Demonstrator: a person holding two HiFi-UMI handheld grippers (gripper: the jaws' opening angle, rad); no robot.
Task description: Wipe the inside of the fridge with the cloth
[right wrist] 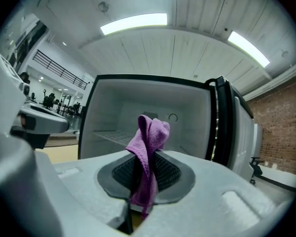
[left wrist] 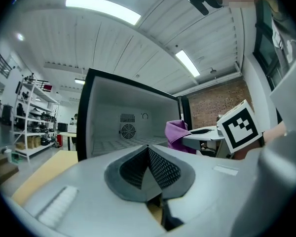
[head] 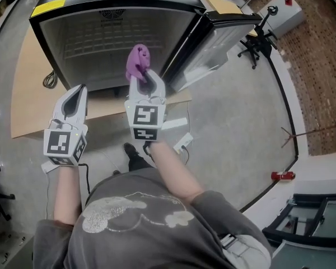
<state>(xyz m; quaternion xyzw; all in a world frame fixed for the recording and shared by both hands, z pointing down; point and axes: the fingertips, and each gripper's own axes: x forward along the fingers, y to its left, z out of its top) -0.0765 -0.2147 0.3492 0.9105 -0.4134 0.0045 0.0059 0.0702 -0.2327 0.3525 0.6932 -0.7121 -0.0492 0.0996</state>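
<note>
The small fridge stands open in front of me, its white inside bare, with a wire shelf and a fan on the back wall. My right gripper is shut on the purple cloth, which sticks up from its jaws just before the fridge opening. The cloth hangs bunched between the jaws in the right gripper view. My left gripper is held lower left of it, shut and holding nothing. In the left gripper view the cloth shows at right.
The fridge door is swung open to the right. A wooden board lies under the fridge on the concrete floor. A white power strip and cable lie near my feet. A tripod stands at the back right.
</note>
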